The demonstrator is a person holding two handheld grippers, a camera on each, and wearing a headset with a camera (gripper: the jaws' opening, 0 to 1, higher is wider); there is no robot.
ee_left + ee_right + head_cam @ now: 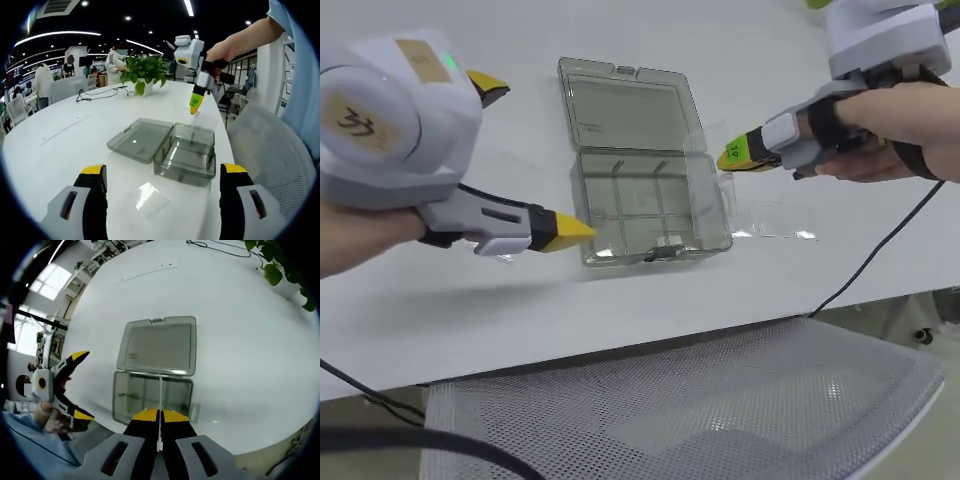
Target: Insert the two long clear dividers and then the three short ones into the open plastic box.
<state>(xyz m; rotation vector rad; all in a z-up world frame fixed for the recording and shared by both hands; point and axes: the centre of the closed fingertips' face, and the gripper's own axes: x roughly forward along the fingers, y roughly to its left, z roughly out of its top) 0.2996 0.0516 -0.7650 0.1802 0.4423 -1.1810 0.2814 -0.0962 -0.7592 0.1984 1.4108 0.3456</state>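
1. Box (625, 105) lay open on the table (470, 300), with some dividers (638, 190) already seated in its base; the count was unclear.
2. Right tongs (732, 160) pinched another divider (160, 387) over the box.
3. Left tongs (530, 157) gaped empty.
4. Loose clear pieces (770, 225) lay beside the box, so the inserting looked unfinished.

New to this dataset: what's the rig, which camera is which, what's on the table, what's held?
No robot: a person holds a hand-held gripper in each hand. One picture comes from a headset camera; the other two look along each gripper's jaws. On the white table lies an open box, lid flat, with loose dividers beside it. The right hand-held gripper is shut on a clear divider near the box. The left hand-held gripper is open and empty.
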